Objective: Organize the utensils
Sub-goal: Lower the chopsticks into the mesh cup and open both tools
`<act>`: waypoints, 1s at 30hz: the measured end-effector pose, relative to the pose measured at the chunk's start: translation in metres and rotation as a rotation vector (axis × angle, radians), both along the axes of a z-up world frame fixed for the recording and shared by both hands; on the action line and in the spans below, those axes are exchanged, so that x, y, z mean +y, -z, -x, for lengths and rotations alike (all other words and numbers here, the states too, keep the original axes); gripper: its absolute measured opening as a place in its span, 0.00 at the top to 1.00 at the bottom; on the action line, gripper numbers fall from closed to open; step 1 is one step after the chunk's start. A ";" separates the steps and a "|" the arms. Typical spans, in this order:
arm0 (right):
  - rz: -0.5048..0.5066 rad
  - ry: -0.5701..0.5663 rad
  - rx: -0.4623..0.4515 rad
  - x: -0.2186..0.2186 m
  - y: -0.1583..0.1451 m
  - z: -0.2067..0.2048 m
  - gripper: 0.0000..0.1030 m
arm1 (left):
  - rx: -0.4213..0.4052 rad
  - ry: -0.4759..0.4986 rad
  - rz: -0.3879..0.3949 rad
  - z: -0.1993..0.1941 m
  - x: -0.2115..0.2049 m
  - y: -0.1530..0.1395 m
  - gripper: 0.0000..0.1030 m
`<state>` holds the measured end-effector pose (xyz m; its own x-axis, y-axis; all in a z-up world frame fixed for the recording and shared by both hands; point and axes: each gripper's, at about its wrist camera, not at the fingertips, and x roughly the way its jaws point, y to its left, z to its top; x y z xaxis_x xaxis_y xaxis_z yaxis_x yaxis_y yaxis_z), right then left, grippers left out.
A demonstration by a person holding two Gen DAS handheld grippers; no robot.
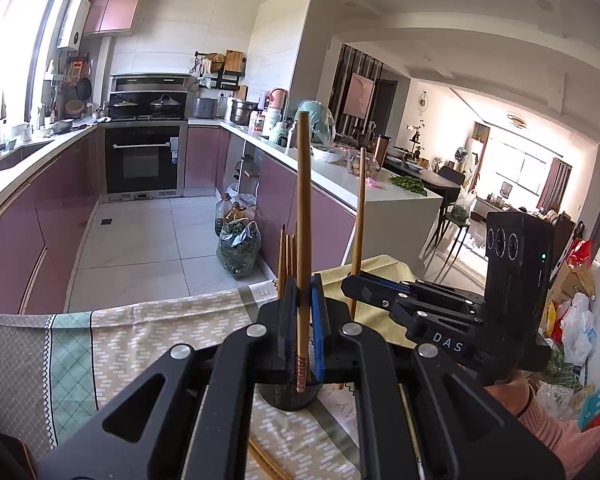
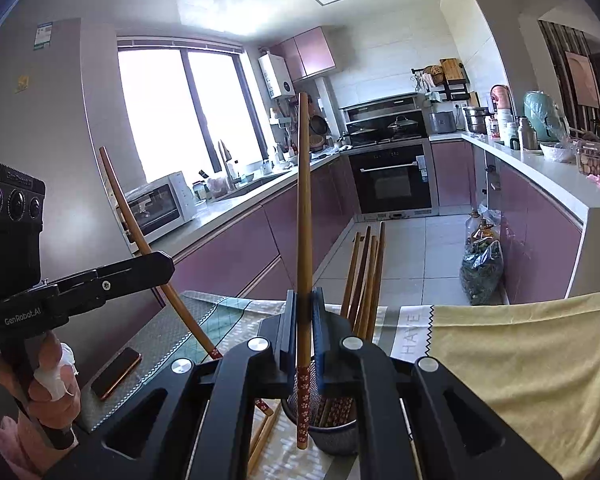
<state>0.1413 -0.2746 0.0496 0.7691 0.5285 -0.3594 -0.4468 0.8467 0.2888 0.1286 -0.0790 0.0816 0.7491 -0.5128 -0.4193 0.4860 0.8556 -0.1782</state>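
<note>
My left gripper [image 1: 303,300] is shut on a wooden chopstick [image 1: 303,200] that stands upright, its patterned red end just above a dark mesh holder [image 1: 290,398]. Several chopsticks [image 1: 286,256] stand in that holder. To the right, my right gripper [image 1: 350,280] is shut on a second chopstick [image 1: 359,216]. In the right wrist view my right gripper [image 2: 305,312] clamps its chopstick [image 2: 303,200] upright over the holder [image 2: 336,430], beside the standing chopsticks [image 2: 364,280]. At the left of that view my left gripper [image 2: 168,264] holds its chopstick [image 2: 134,228] tilted.
Loose chopsticks [image 2: 262,432] lie on the patterned tablecloth [image 1: 160,332] beside the holder. A phone [image 2: 116,372] lies at the table's left. A yellow cloth [image 2: 520,360] covers the right side. Beyond the table's far edge are a tiled floor, purple cabinets and a bag of greens [image 1: 238,250].
</note>
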 end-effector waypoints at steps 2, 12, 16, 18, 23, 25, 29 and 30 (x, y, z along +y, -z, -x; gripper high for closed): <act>-0.001 0.013 -0.002 0.002 0.002 -0.005 0.94 | -0.004 -0.002 -0.008 -0.005 -0.006 -0.002 0.93; -0.001 0.064 0.035 0.008 0.019 -0.031 0.94 | 0.048 0.002 -0.102 -0.033 -0.033 0.021 0.93; 0.014 0.059 0.066 0.012 0.029 -0.037 0.94 | 0.077 0.009 -0.149 -0.039 -0.039 0.035 0.93; 0.021 0.052 0.084 0.014 0.034 -0.038 0.94 | 0.092 0.017 -0.165 -0.043 -0.040 0.039 0.93; 0.038 0.038 0.120 0.020 0.041 -0.034 0.94 | 0.136 0.046 -0.195 -0.048 -0.047 0.049 0.93; 0.053 0.034 0.137 0.023 0.044 -0.031 0.94 | 0.167 0.055 -0.199 -0.055 -0.047 0.056 0.93; 0.071 0.033 0.174 0.026 0.051 -0.032 0.92 | 0.212 0.060 -0.204 -0.070 -0.047 0.069 0.93; 0.077 0.036 0.183 0.026 0.054 -0.033 0.92 | 0.219 0.061 -0.208 -0.073 -0.048 0.072 0.93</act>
<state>0.1744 -0.2484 -0.0043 0.7054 0.4669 -0.5333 -0.3614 0.8842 0.2960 0.2012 -0.1266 0.0094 0.6002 -0.4404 -0.6677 0.5069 0.8552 -0.1085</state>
